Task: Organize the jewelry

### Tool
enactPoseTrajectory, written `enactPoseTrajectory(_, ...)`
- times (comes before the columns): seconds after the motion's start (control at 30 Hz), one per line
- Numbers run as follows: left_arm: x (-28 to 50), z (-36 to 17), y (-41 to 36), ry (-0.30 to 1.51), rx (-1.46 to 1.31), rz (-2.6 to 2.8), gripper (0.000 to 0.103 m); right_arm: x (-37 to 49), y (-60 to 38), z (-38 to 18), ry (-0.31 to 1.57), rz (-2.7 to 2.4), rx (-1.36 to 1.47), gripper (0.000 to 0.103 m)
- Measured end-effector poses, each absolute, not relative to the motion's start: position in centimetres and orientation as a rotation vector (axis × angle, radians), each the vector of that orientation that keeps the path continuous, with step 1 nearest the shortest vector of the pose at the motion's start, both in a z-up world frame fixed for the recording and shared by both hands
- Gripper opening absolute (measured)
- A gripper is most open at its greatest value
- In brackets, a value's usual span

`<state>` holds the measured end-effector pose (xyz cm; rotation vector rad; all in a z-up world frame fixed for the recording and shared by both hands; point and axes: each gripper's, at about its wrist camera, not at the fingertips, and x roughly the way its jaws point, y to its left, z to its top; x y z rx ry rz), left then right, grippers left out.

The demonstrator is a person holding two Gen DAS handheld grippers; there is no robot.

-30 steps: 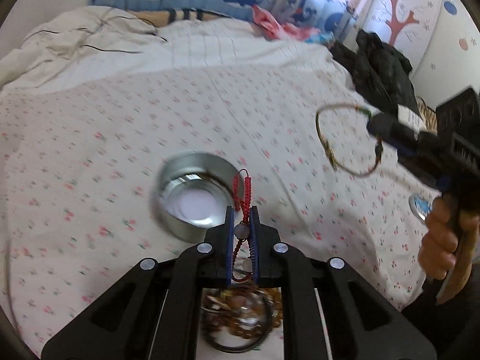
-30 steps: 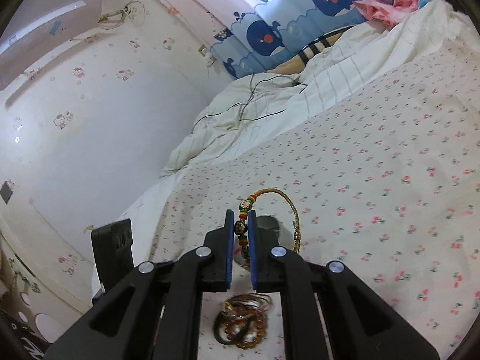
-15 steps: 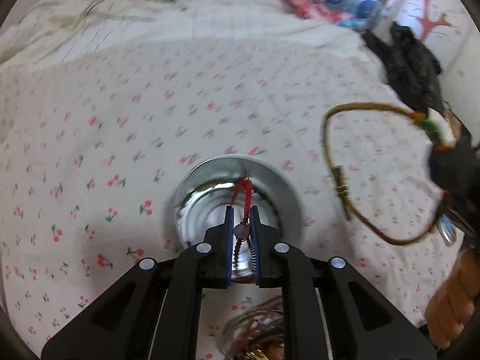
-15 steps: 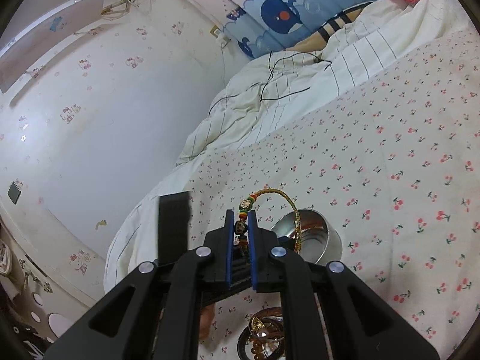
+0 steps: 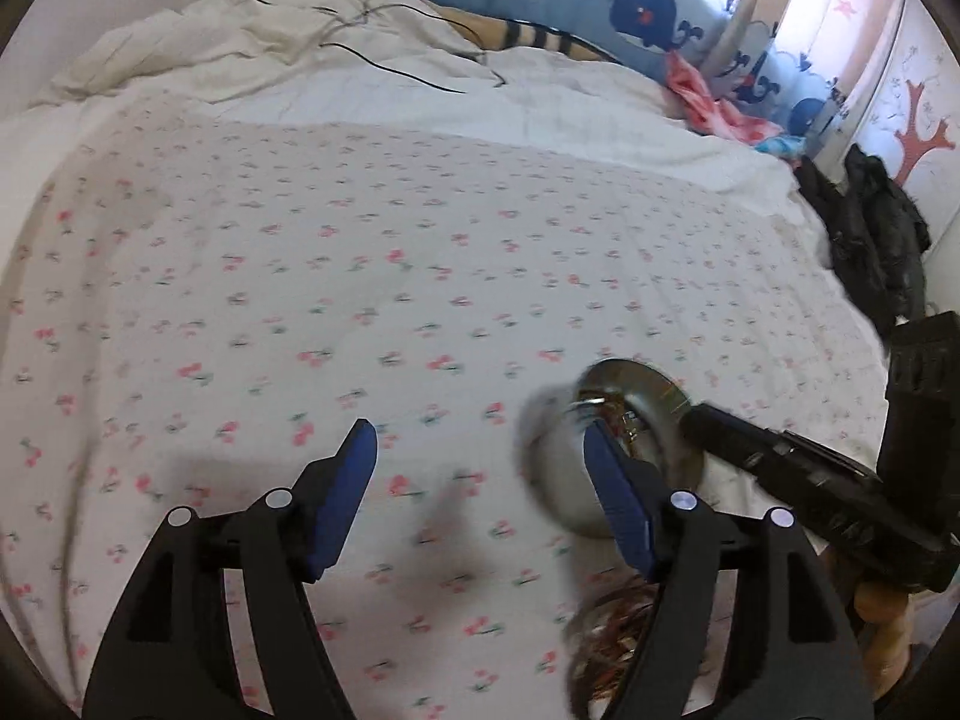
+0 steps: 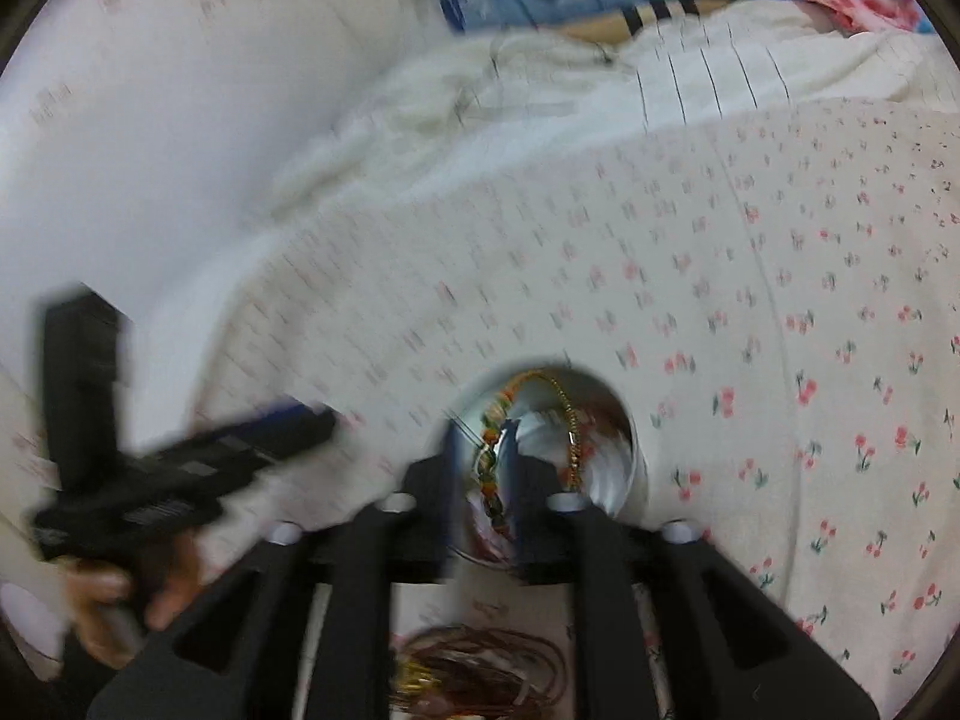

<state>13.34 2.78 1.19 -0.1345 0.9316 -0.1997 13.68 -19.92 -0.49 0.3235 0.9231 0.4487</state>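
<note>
My left gripper (image 5: 478, 429) hangs over the cherry-print sheet just left of a round metal tin (image 5: 654, 378). Its jaws are opening wide with nothing between them. In the right wrist view my right gripper (image 6: 480, 429) is over the tin (image 6: 636, 480). Its jaws are opening, and the beaded part of a gold bracelet (image 6: 567, 420) hangs loose between them, inside the tin's mouth. A tangled pile of brown and gold bracelets (image 6: 480, 678) lies on the sheet nearest me, also visible as the pile (image 5: 606, 642) from the left. The right gripper (image 5: 708, 423) reaches over the tin's rim.
The bed sheet (image 5: 360, 270) stretches wide to the left and beyond the tin. A rumpled white duvet (image 5: 270, 48) with a black cable lies at the back, and dark clothing (image 5: 870, 240) sits at the right edge. A hand (image 6: 114, 594) holds the blurred left gripper (image 6: 300, 420).
The left gripper let go of the red cord bracelet over the tin, opened wide and swung left. The right gripper brought the gold bracelet down over the tin and its jaws parted.
</note>
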Motion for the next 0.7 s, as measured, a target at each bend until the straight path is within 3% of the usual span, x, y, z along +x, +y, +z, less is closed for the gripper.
enactPoseTrajectory(0.07, 12.6, 1.1, 2.9, 0.921, -0.084, -0.167, 0.074, 13.4, -20.1, -0.6, 0.919, 0.431, 0.318, 0.035)
enactPoseTrajectory(0.23, 10.8, 0.8, 2.6, 0.923, -0.01, -0.167, 0.078, 11.5, -22.8, 1.7, 0.849, 0.392, 0.348, 0.045)
enactPoseTrajectory(0.7, 6.8, -1.7, 1.5, 0.966, 0.099, -0.174, 0.081, 6.3, -25.4, -0.6, 1.074, 0.499, 0.302, 0.045)
